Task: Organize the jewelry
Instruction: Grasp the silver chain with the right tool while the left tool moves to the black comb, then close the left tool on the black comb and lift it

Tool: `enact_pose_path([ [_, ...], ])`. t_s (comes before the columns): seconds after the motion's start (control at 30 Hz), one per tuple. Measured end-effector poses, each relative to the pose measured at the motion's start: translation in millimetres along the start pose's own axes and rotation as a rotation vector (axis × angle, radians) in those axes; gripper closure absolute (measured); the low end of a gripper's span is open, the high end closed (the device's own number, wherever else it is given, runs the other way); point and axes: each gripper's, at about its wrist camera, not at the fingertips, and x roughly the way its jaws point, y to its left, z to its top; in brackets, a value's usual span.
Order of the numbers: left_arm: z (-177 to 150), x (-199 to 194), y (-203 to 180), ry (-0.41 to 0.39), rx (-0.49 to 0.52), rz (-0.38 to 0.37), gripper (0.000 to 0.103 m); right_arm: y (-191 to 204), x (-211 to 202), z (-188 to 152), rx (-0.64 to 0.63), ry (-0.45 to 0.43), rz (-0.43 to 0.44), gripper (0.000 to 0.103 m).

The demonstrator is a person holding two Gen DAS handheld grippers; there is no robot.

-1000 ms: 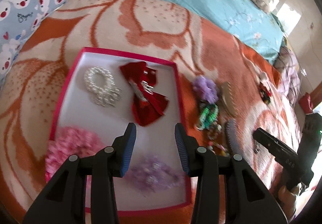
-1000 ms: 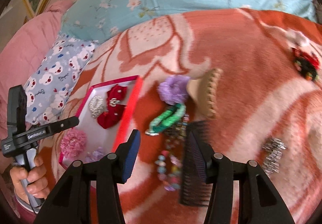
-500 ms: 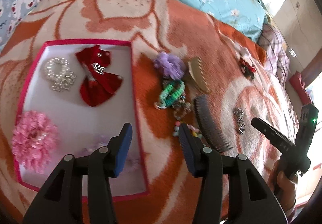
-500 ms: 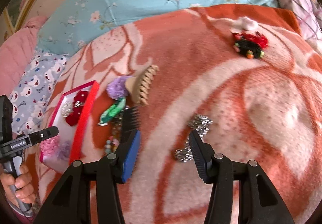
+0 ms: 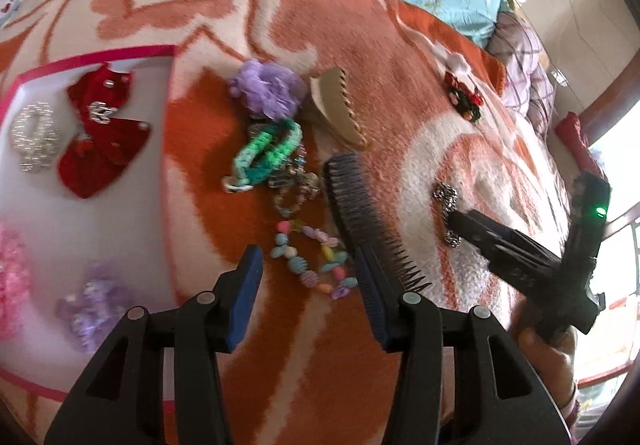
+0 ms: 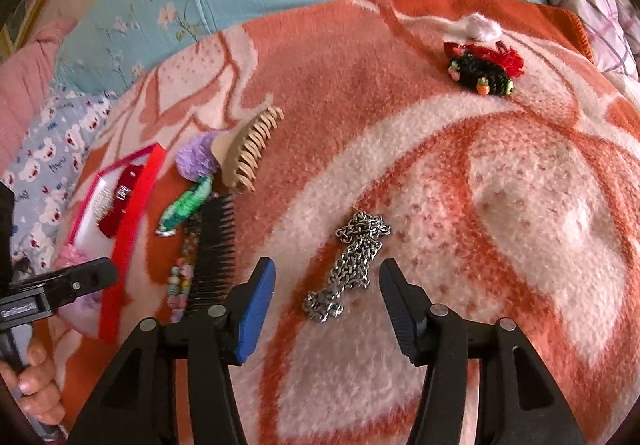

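Left wrist view: red velvet bow [image 5: 100, 133] boxed; pastel bead bracelet [image 5: 312, 261] loose mid-blanket, left gripper [image 5: 308, 285] fingers apart, empty; right gripper [image 6: 326, 299] opening, empty.

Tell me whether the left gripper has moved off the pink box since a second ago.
Yes. The left gripper has shifted right, off the pink box it hovered over, and now frames the pastel bead bracelet on the blanket, jaws open, holding nothing.
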Motion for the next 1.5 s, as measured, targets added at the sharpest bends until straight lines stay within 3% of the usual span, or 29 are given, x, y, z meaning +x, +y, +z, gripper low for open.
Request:
enact_pose_path([
  [0.17,4.2,17.9,-9.7,0.036,0.013,-0.023,0.057,0.4,24.5,-0.9,-0.036,0.022,-0.042,0.054],
  [0.3,8.4,31.6,-18.7,0.054,0.027,-0.031,0.042,-7.5,25.6,1.5,-0.021,0.013,-0.058,0.091],
  [0.53,19.6,69.8,-36.6,0.107,0.062,0.019,0.037,-18.5,13.2,1.9,0.041,-0.014,0.030,0.093],
  [0.73,19.9,81.0,-48.6,0.107,0.112,0.064,0.037,-22.6,-1.3,6.3,0.065,-0.059,0.073,0.093],
  [0.8,18.9,79.9,-50.0,0.100,0.133,0.064,0.049,-23.7,-3.3,7.9,0.077,-0.069,0.088,0.093],
  [0.83,18.9,79.6,-50.8,0.097,0.140,0.067,0.050,-23.7,-4.2,8.1,0.080,-0.072,0.094,0.093],
  [1.5,11.9,-4.6,-28.4,-0.052,0.100,0.020,0.054,3.3,-45.9,16.8,0.034,-0.151,0.145,0.093],
])
